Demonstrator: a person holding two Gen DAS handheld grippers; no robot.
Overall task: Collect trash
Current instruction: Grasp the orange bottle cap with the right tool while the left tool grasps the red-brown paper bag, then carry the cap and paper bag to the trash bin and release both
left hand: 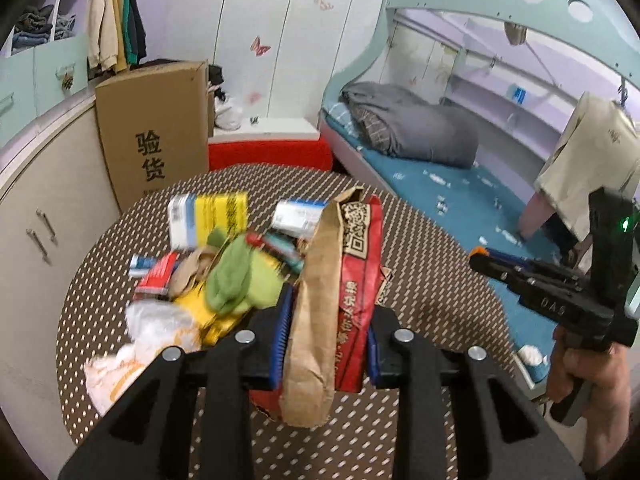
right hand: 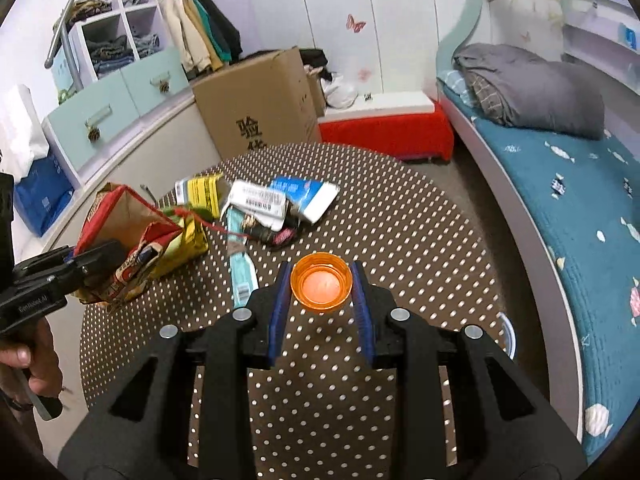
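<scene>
My left gripper is shut on the rim of a brown and red paper bag, holding it upright over the round dotted table. The bag also shows at the left of the right wrist view, open at the top, with the left gripper on it. My right gripper is shut on an orange bottle cap, open side up, just above the table. Loose trash lies on the table: a yellow box, white and blue packets, a teal wrapper.
A green cloth and white crumpled paper lie left of the bag. A cardboard box and a cabinet stand beyond the table. A red stool and a bed with blue sheet are at the right.
</scene>
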